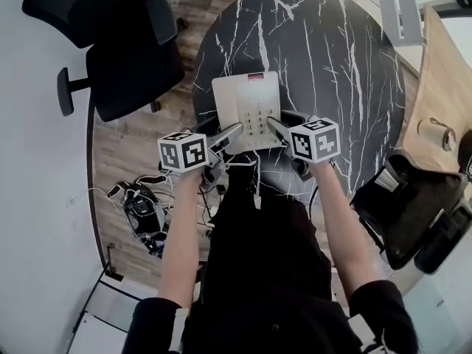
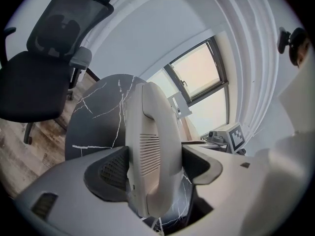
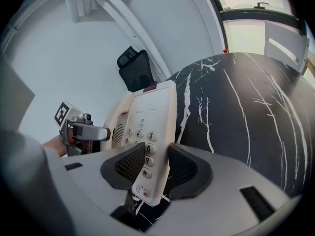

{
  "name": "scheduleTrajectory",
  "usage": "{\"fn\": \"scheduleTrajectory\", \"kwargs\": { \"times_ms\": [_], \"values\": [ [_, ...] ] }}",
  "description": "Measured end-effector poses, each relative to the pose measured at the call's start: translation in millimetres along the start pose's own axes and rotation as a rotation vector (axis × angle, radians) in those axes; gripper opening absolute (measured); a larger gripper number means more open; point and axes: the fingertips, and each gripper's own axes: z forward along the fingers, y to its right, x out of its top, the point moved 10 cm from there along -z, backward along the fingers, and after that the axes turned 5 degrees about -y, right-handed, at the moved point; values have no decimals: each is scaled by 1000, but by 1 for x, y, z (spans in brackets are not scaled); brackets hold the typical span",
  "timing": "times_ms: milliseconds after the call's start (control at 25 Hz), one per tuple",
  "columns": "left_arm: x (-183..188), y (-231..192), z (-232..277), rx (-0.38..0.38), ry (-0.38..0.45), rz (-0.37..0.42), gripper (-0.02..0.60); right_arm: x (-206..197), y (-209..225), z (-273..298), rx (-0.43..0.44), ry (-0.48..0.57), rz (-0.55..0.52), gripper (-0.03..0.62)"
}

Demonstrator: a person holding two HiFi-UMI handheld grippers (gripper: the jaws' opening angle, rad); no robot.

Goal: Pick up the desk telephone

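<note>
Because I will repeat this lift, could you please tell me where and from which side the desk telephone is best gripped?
Take the telephone from its near end, at both sides. The left gripper closes across the handset, a slim rounded bar on its left; the right gripper clamps the thin right edge beside the keypad. Holding both likely keeps the handset seated and the body level.

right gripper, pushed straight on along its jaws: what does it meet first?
The desk telephone: the right gripper is clamped on its keypad edge, and the phone's body runs on ahead between the jaws. Beyond that, probably the black marble table, though depth is hard to judge.
</note>
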Motion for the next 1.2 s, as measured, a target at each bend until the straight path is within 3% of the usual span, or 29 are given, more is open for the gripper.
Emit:
{"fn": "scheduleTrajectory", "kwargs": {
  "times_ms": [440,800,1200],
  "values": [
    [11,43,-33,-45,65,83,345,5,-36,-52,-51,109,-31,170],
    [36,86,-49,-73,102,231,342,9,-55,-98,-98,257,-1,169],
    [67,128,-68,-113,144,345,341,23,-74,-141,-131,385,1,169]
  ]
}}
